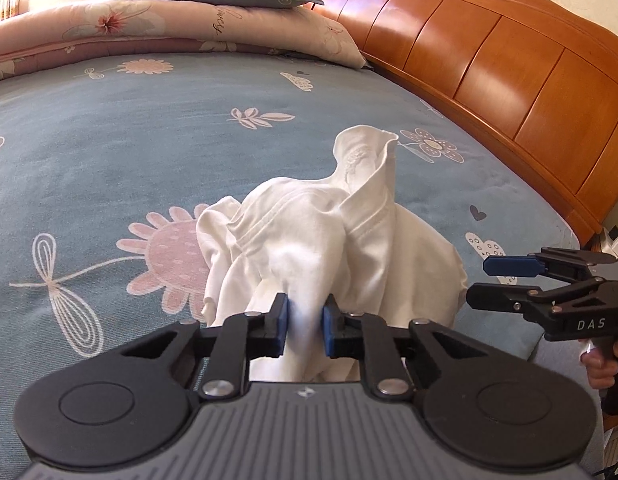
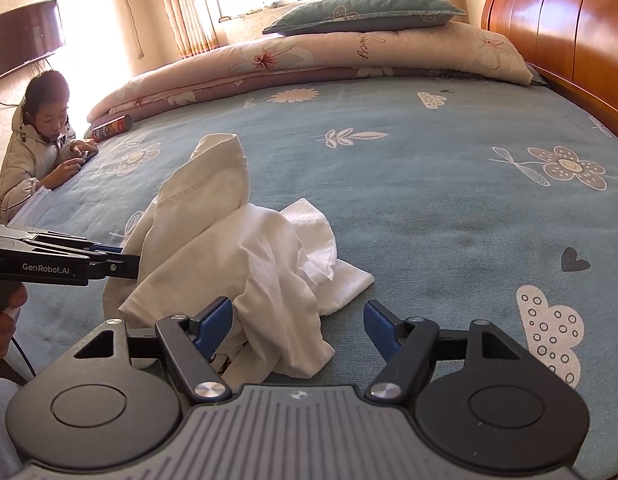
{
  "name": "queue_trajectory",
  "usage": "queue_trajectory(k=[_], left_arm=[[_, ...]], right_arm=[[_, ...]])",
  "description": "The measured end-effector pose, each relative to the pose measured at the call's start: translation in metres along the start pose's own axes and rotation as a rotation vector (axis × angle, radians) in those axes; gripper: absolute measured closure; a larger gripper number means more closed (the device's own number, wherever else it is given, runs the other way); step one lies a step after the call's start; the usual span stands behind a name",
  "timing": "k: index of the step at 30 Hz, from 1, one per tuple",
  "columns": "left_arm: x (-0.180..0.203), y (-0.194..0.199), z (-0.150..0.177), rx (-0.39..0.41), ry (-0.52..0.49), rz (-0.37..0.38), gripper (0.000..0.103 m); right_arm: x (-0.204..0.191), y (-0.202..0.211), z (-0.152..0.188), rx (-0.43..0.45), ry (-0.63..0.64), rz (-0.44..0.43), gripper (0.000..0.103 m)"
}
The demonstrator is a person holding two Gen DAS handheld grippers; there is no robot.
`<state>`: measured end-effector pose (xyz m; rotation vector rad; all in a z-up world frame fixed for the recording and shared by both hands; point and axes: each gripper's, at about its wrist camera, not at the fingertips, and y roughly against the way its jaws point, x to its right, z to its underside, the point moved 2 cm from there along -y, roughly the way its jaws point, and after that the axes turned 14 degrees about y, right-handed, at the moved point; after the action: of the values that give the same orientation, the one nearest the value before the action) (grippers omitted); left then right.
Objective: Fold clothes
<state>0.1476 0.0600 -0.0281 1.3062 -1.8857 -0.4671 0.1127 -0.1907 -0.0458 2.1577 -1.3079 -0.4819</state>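
Note:
A crumpled white garment point(image 1: 309, 232) lies in a heap on the blue flowered bedsheet point(image 1: 149, 140). My left gripper point(image 1: 305, 322) is shut on a bunched fold at the near edge of the garment, with cloth pinched between its blue pads. In the right wrist view the same garment point(image 2: 237, 248) sits just ahead, and the left gripper point(image 2: 127, 258) reaches into it from the left. My right gripper point(image 2: 299, 320) stands open. A flap of the cloth lies against its left finger point(image 2: 213, 320), and the right finger is over bare sheet. From the left wrist view, the right gripper point(image 1: 479, 280) hovers beside the garment's right edge.
A wooden headboard point(image 1: 489, 60) runs along the right side. A folded floral quilt point(image 2: 309, 60) with a grey-green pillow point(image 2: 369, 6) lies at the far end. A cylindrical can point(image 2: 111, 128) rests at the bed's far left, where a person point(image 2: 37, 152) in a pale jacket sits.

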Motion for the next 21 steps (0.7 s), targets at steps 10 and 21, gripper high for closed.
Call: queue_trajectory(k=[10,21], left_arm=[[0.056,0.033,0.034,0.076,-0.187,0.050,0.095],[0.061,0.027,0.065,-0.019,-0.232,0.101,0.070]], right_arm=[[0.009,0.005,-0.004,0.023,-0.033,0.019,0.026],[0.008,0.021,-0.013,0.082,-0.045,-0.039,0.024]])
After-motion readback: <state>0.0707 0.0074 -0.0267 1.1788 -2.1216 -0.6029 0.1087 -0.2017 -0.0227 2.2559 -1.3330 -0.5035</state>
